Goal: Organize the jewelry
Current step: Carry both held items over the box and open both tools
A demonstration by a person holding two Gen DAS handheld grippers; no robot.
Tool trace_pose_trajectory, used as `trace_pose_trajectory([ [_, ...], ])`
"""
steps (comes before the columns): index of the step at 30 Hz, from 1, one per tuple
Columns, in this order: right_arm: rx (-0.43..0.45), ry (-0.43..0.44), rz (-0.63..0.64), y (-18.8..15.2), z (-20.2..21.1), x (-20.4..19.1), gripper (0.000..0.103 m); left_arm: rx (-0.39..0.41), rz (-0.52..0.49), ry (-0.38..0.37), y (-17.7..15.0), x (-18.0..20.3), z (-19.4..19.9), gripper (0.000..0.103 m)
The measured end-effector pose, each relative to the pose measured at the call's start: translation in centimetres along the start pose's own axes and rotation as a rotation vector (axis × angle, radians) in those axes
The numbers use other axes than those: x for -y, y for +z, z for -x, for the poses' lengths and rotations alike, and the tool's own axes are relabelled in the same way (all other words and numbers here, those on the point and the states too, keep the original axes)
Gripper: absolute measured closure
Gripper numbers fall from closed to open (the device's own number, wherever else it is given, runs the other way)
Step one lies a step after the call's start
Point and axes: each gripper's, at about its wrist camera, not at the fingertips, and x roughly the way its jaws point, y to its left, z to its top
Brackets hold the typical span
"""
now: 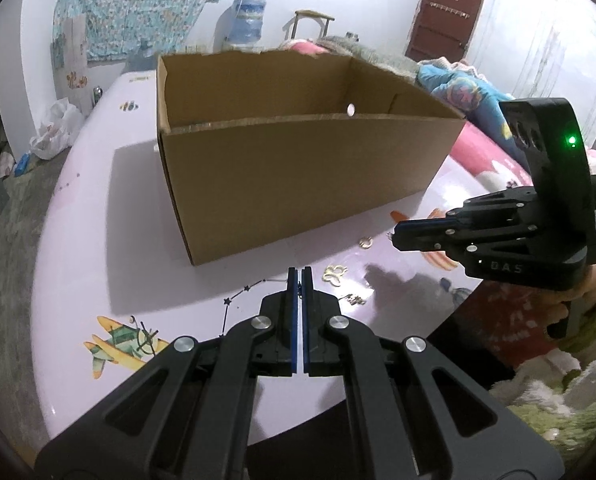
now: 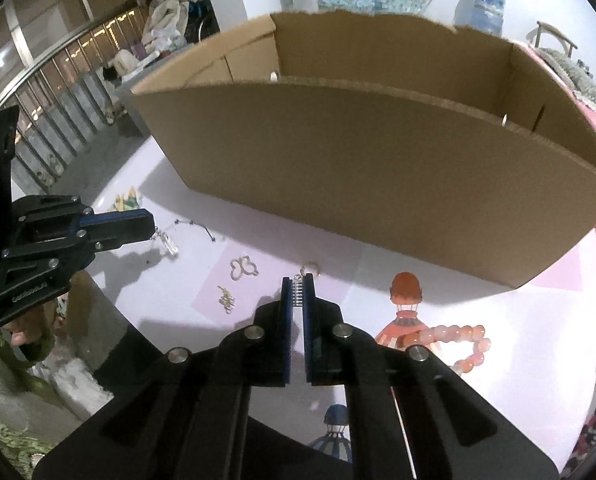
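- Right wrist view: your right gripper (image 2: 297,282) pinches a small silver earring (image 2: 298,290) above the pale lilac worktop (image 2: 257,236).
- Your left gripper (image 1: 298,276) is closed; in the right wrist view a clear dangling earring (image 2: 165,240) hangs from it.
- Cardboard box (image 1: 298,168) just behind; brown door (image 1: 444,16) beyond.

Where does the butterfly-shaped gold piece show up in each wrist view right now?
Left wrist view: butterfly-shaped gold piece lies on the table just right of the closed fingertips.
Right wrist view: butterfly-shaped gold piece sits left of the fingertips, centre-left.
Shared landmark: the cardboard box behind it.
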Motion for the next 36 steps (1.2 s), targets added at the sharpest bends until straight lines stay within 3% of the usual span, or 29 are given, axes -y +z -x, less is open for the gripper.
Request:
trace_pose_trajectory([
  [4, 0.069, 0.0, -0.002, 0.7, 2.3, -0.5, 0.098, 0.043, -0.018, -0.007, 0.9, 0.6, 2.1, 0.102],
  [11, 0.264, 0.007, 0.037, 3.7, 8.9, -0.9, 0.098, 0.217, -0.096, -0.078, 5.2, 1.6, 7.6, 0.102],
  [17, 0.361, 0.026, 0.028, 7.3, 10.8, 0.7, 0.098, 0.27, -0.131, -0.076, 10.0, 1.8, 7.2, 0.102],
  [22, 0.271, 0.072, -0.054, 9.6, 7.8, 3.6, 0.098, 0.166, -0.062, -0.111, 13.0, 0.5, 2.8, 0.102],
  [27, 0.175, 0.023, -0.087, 10.4, 4.9, 5.6, 0.098, 0.024, 0.033, -0.157, 13.8, -0.5, -3.0, 0.102],
  [34, 0.134, -0.052, -0.097, 10.9, 3.5, 7.4, 0.098, -0.057, 0.076, -0.191, 14.2, -0.4, -7.4, 0.102],
  [36, 0.139, -0.062, -0.105, 11.0, 3.7, 7.9, 0.098, -0.062, 0.091, -0.201, 14.5, -0.6, -8.1, 0.094],
])
